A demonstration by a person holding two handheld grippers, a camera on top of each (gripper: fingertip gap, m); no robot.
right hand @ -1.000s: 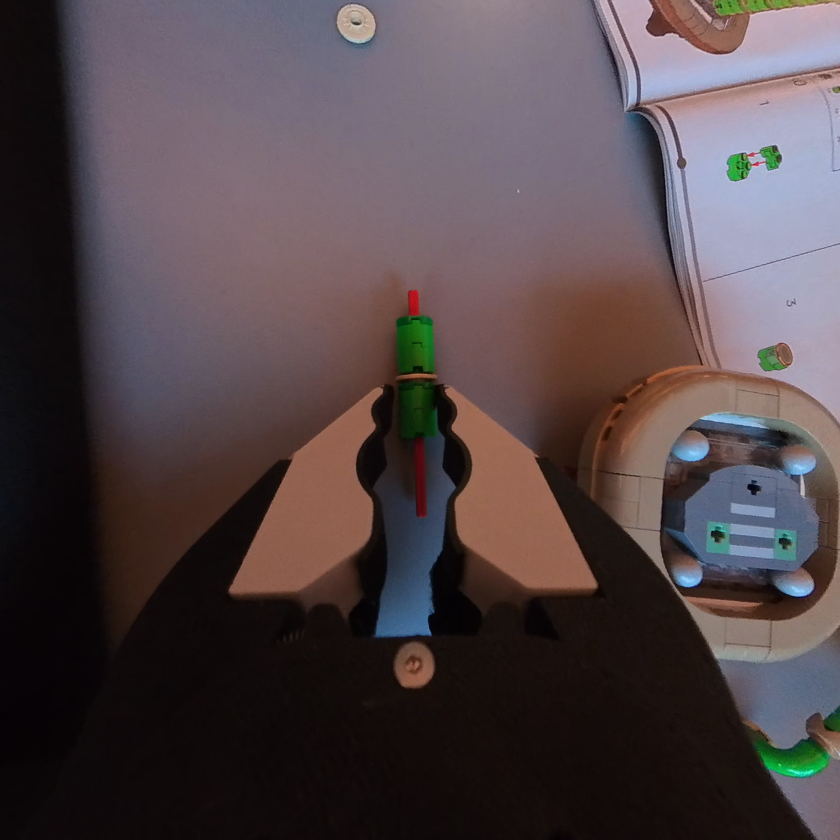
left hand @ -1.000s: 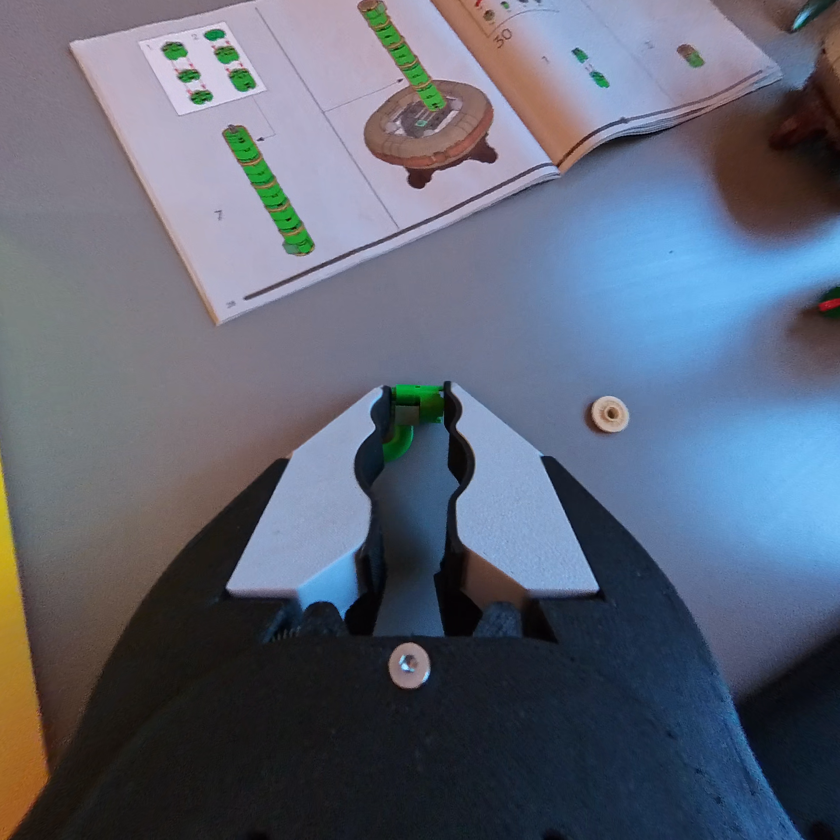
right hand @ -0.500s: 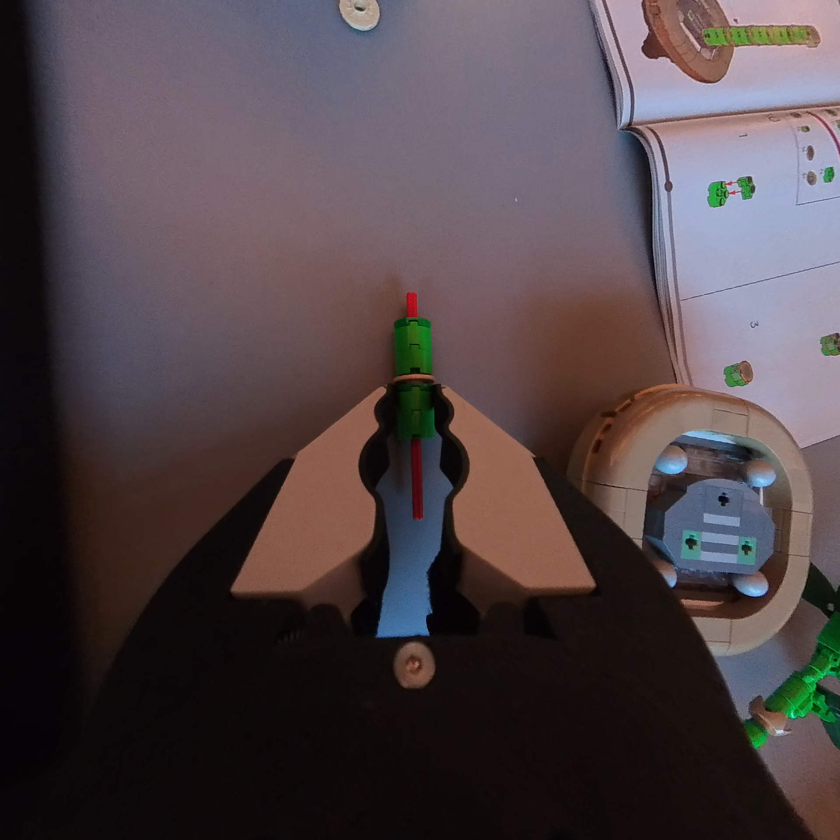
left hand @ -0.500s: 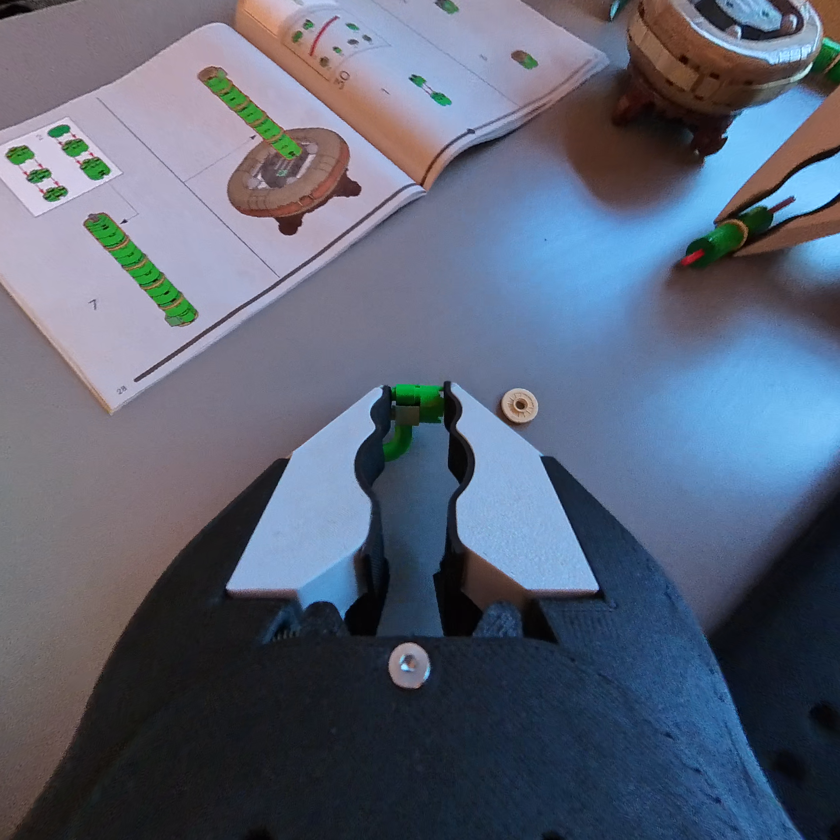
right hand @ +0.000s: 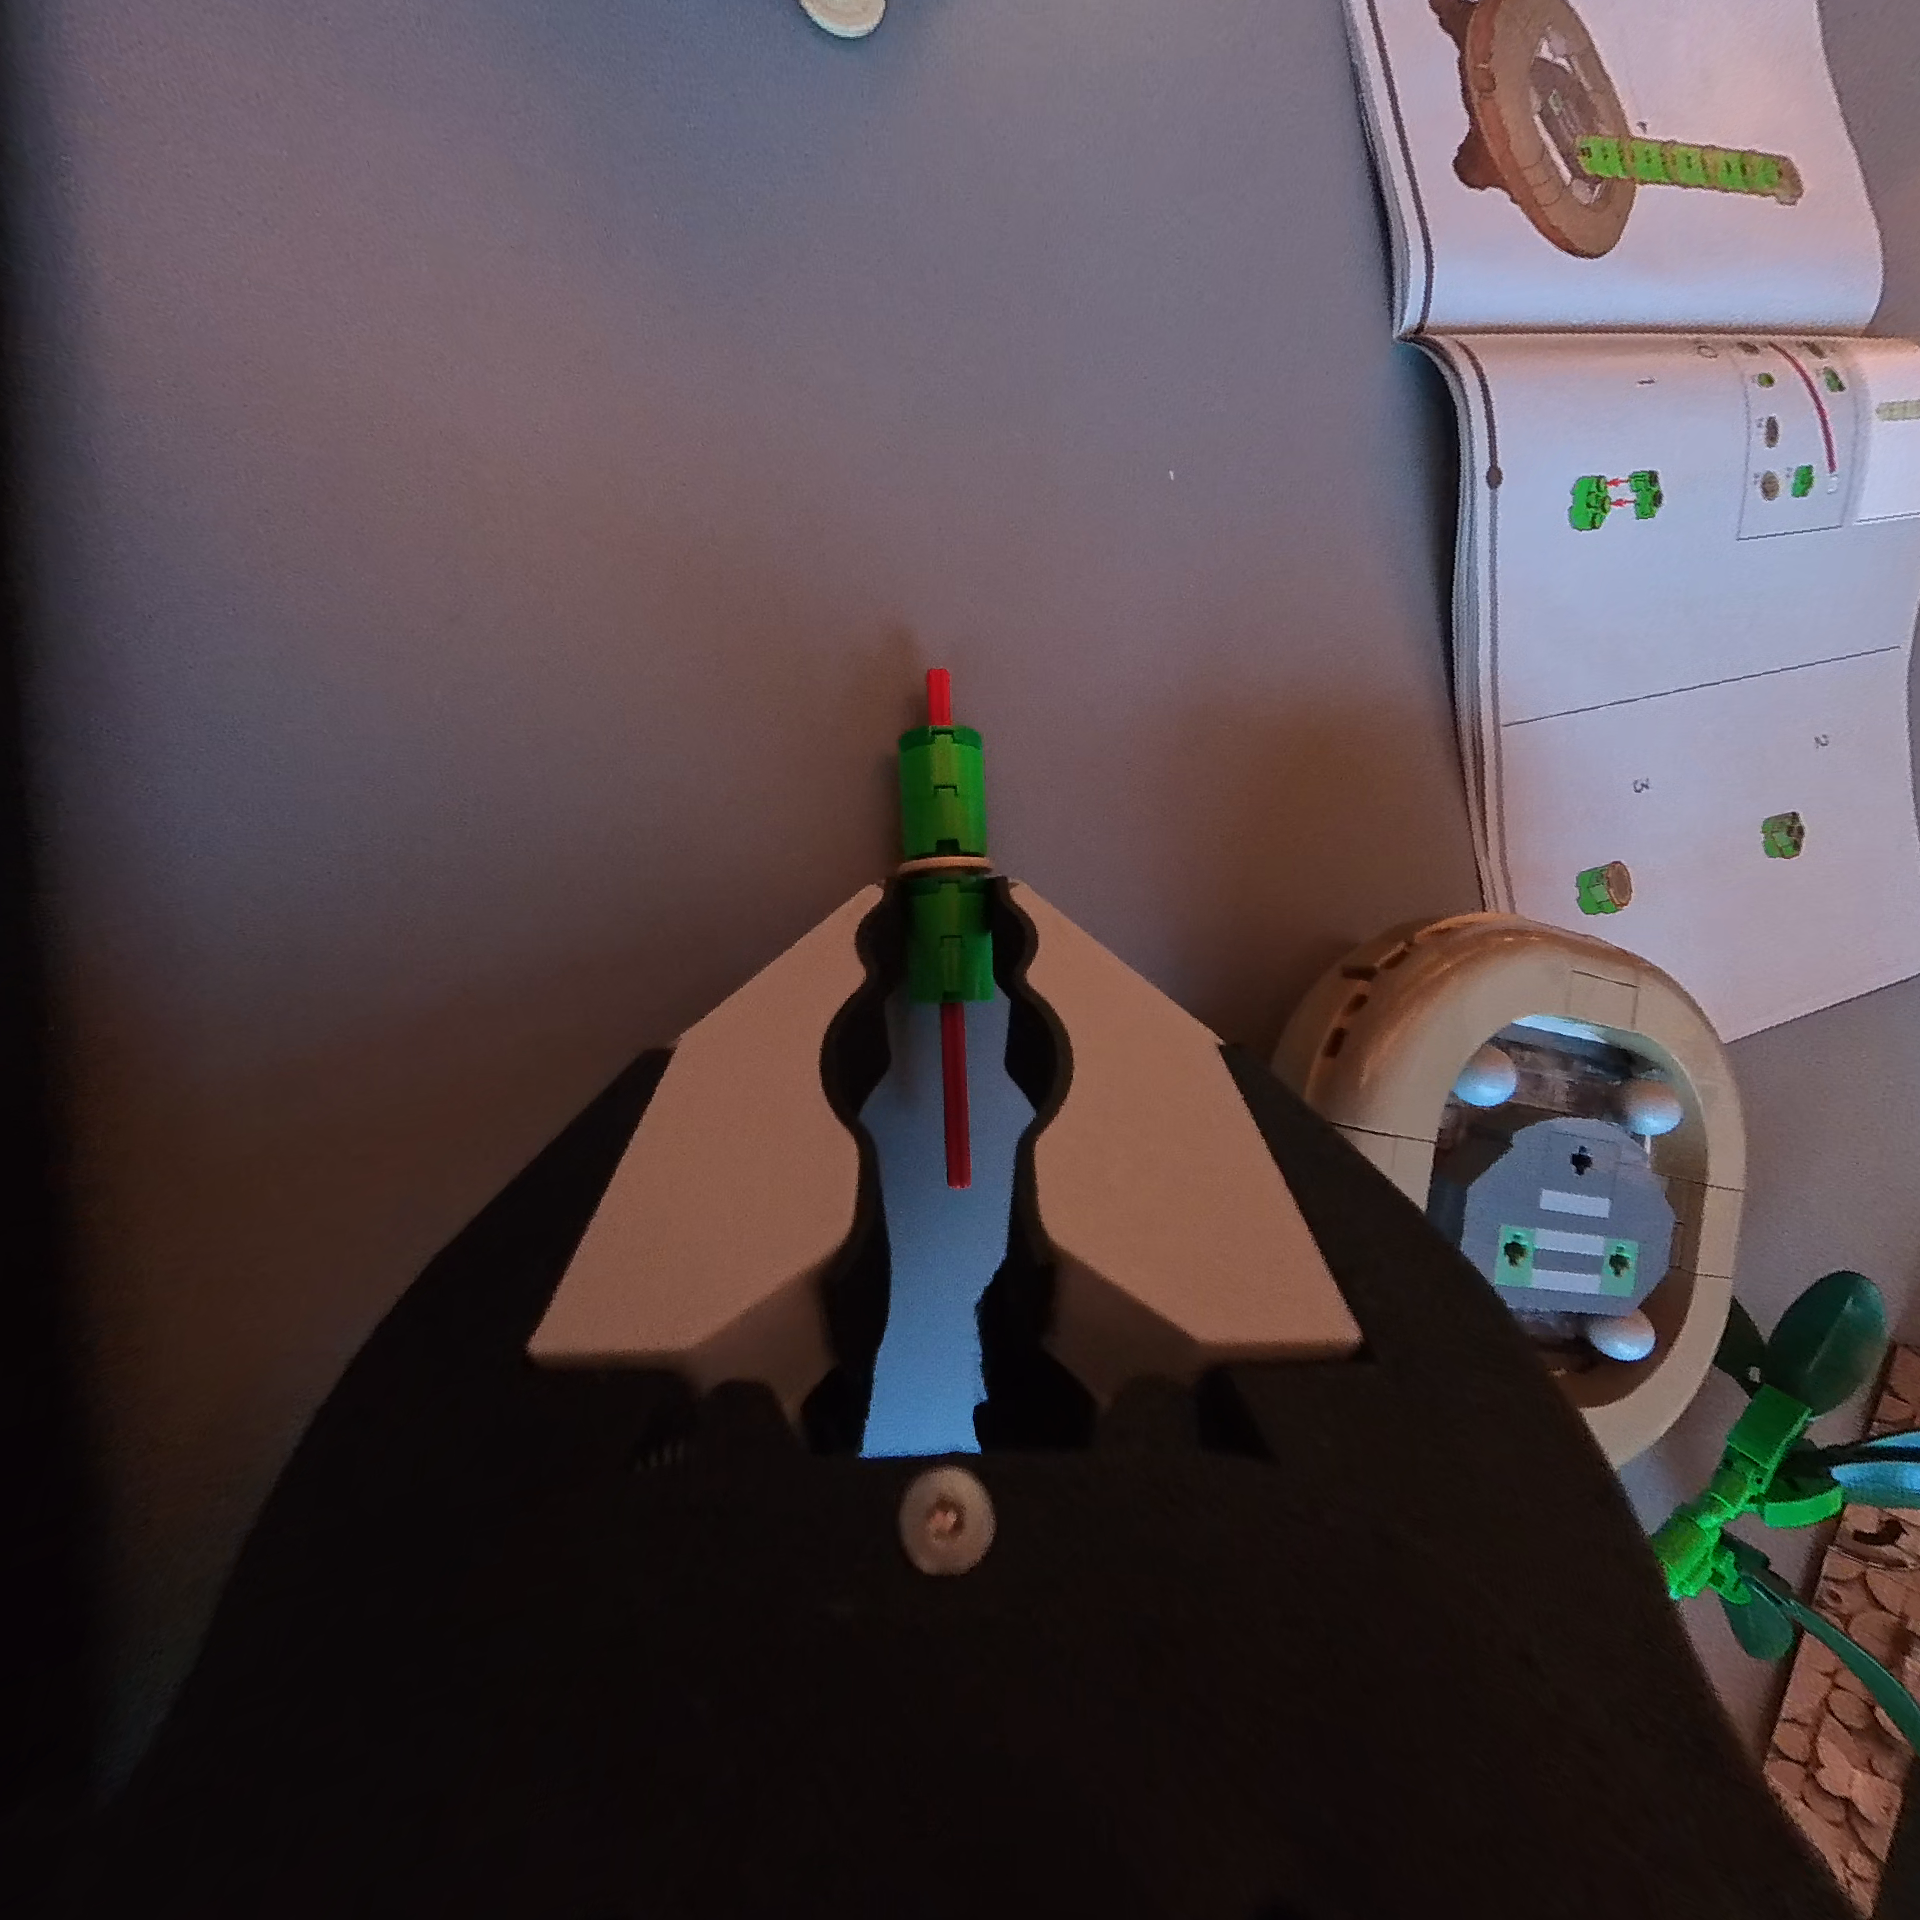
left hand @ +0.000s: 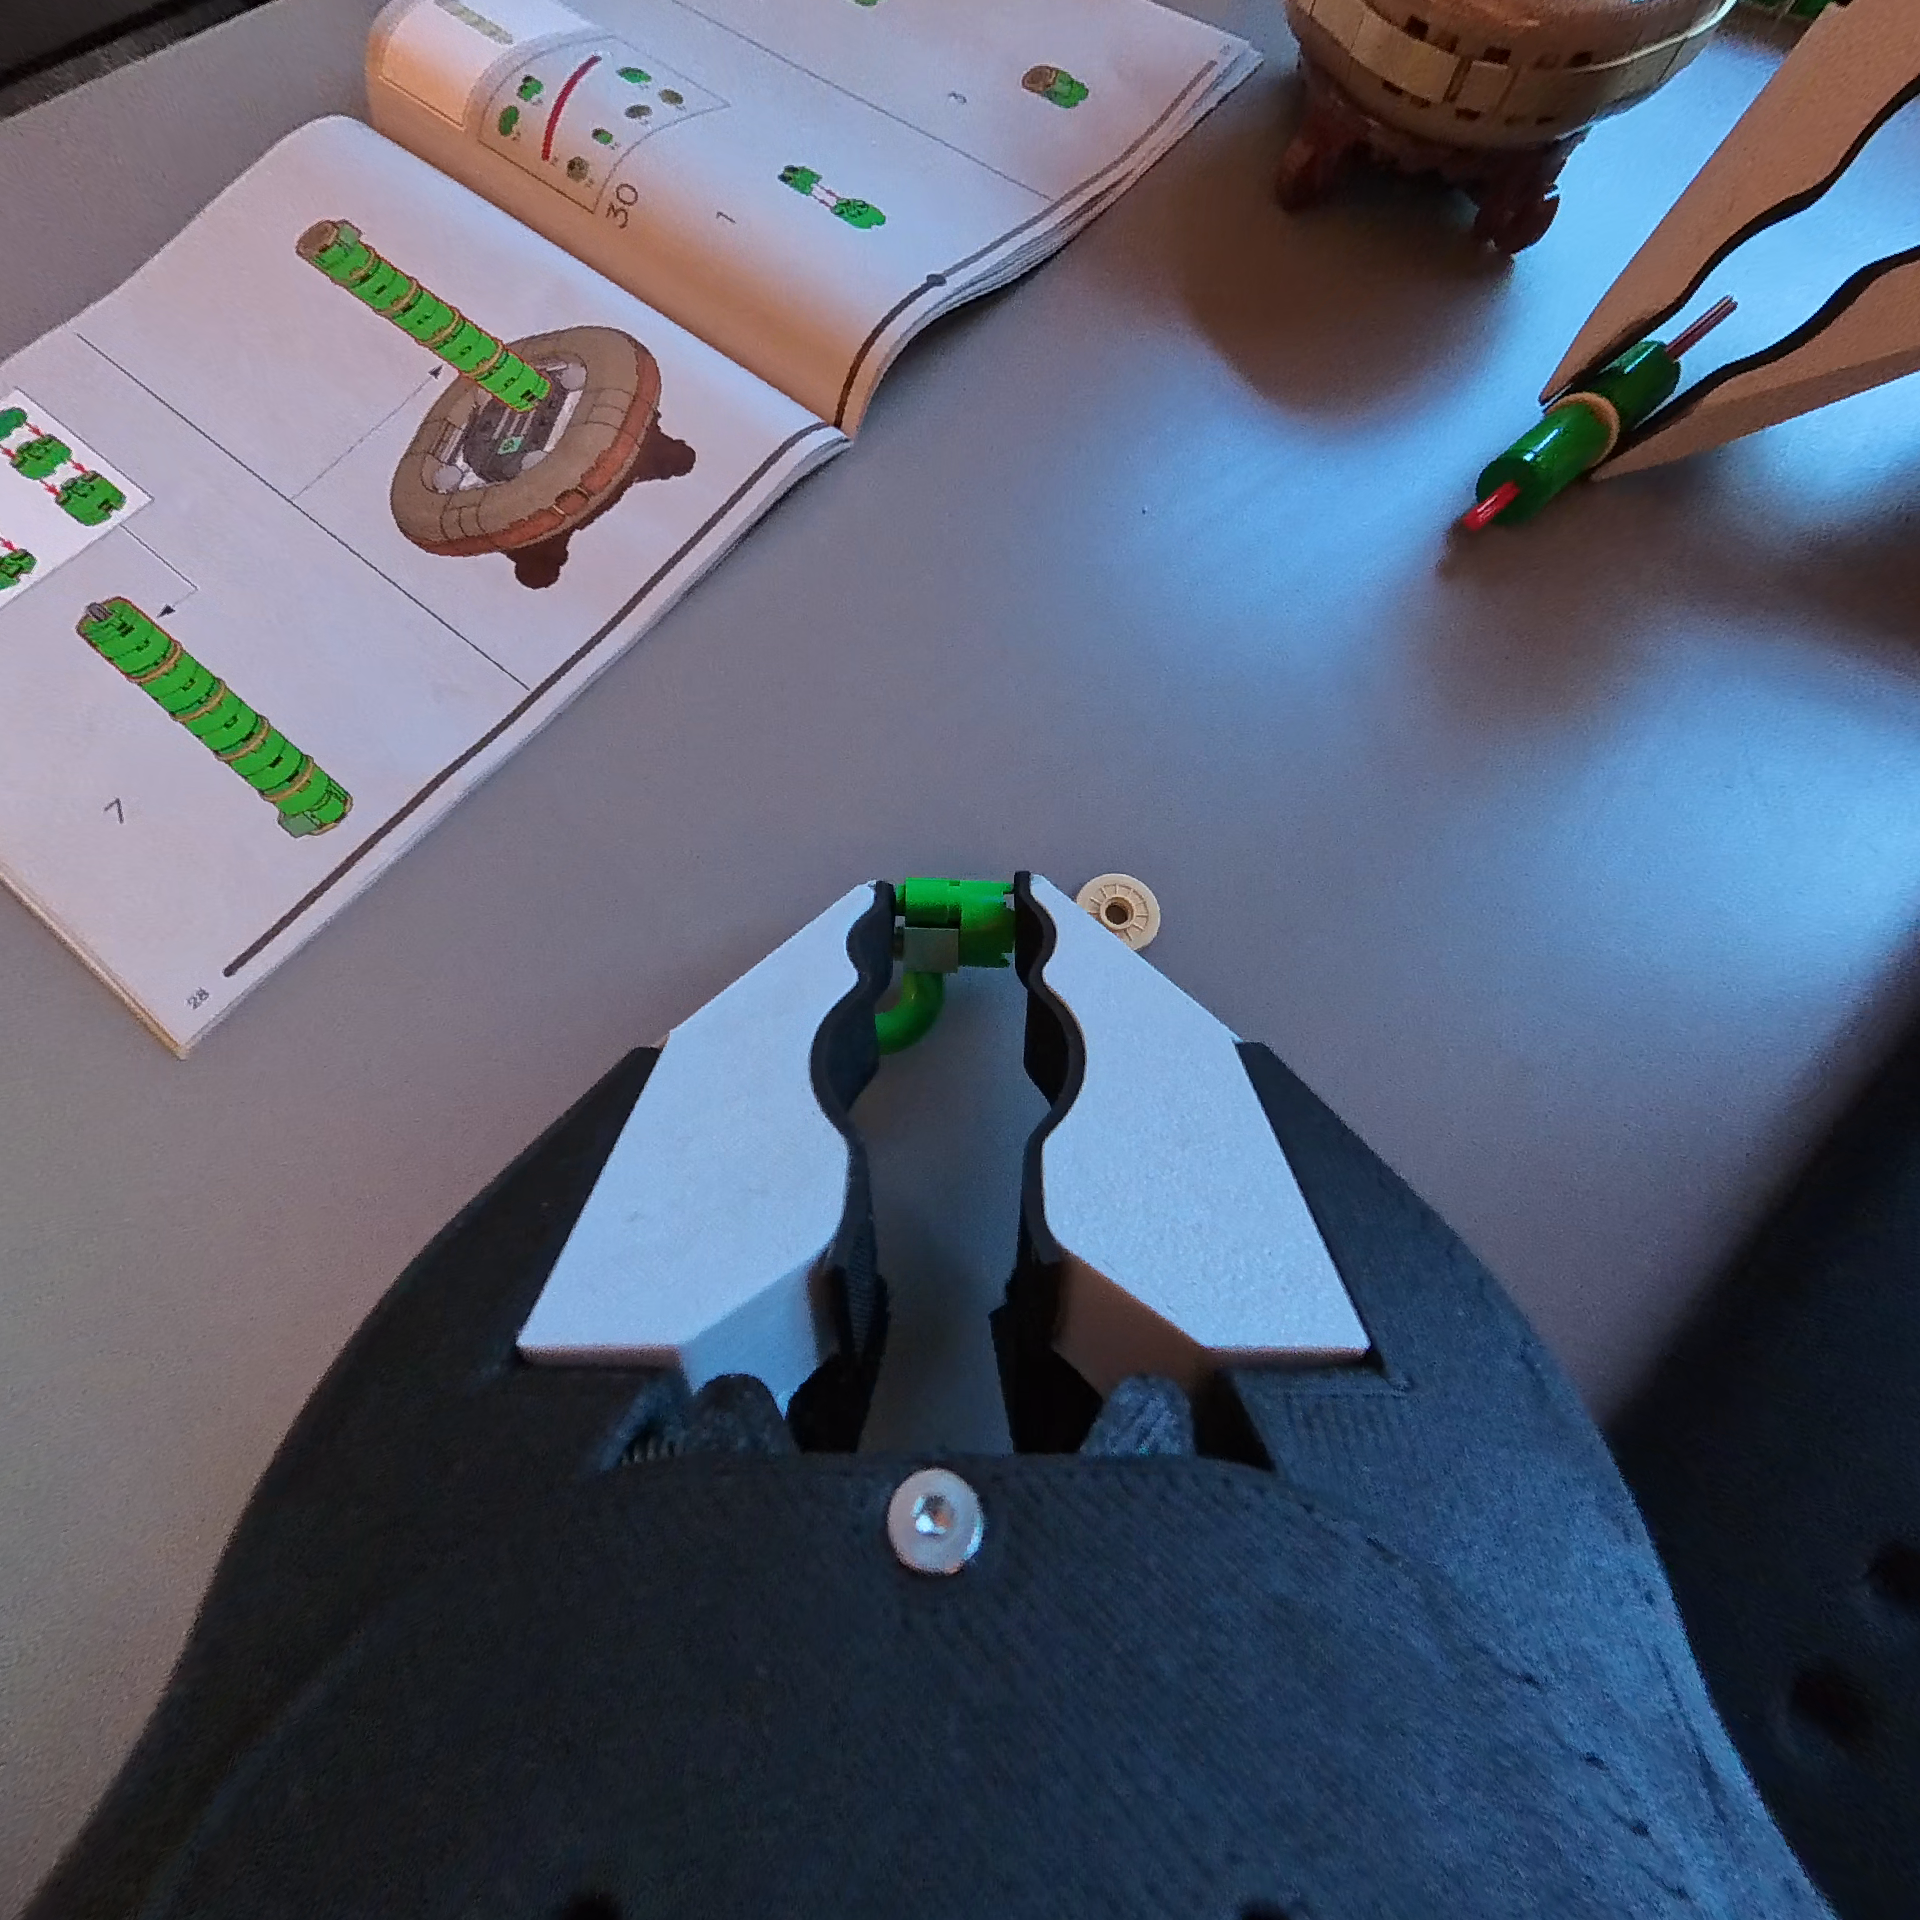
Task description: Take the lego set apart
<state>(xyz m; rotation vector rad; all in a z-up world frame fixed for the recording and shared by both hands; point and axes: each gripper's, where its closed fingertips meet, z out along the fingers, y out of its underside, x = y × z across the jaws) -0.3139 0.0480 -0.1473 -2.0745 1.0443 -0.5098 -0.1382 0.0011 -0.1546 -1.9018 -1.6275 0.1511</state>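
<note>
My left gripper [left hand: 951, 914] is shut on a small green lego piece [left hand: 956, 920] with a curved green stem hanging below it, held just above the grey table. My right gripper [right hand: 940, 904] is shut on a green stalk segment [right hand: 940, 800] threaded on a red axle [right hand: 953, 1091]; the axle sticks out at both ends. In the left wrist view the right gripper [left hand: 1595, 421] and its stalk segment [left hand: 1553, 447] show at the upper right. The tan round lego pot base [right hand: 1507, 1174] stands to the right of my right gripper, also seen in the left wrist view [left hand: 1455, 62].
An open instruction booklet [left hand: 416, 416] lies at the far left, also in the right wrist view [right hand: 1662, 623]. A small tan round piece [left hand: 1117, 912] lies beside my left fingertips and at the top of the right wrist view [right hand: 847, 10]. Green leaf parts [right hand: 1766, 1455] lie beside the pot. Some 20 cm of space lies between my two pairs of fingers.
The left gripper has swung right and forward with its green piece, so the tan disc is now beside its tip and the right gripper is closer. The right gripper has shifted slightly, still holding the stalk.
</note>
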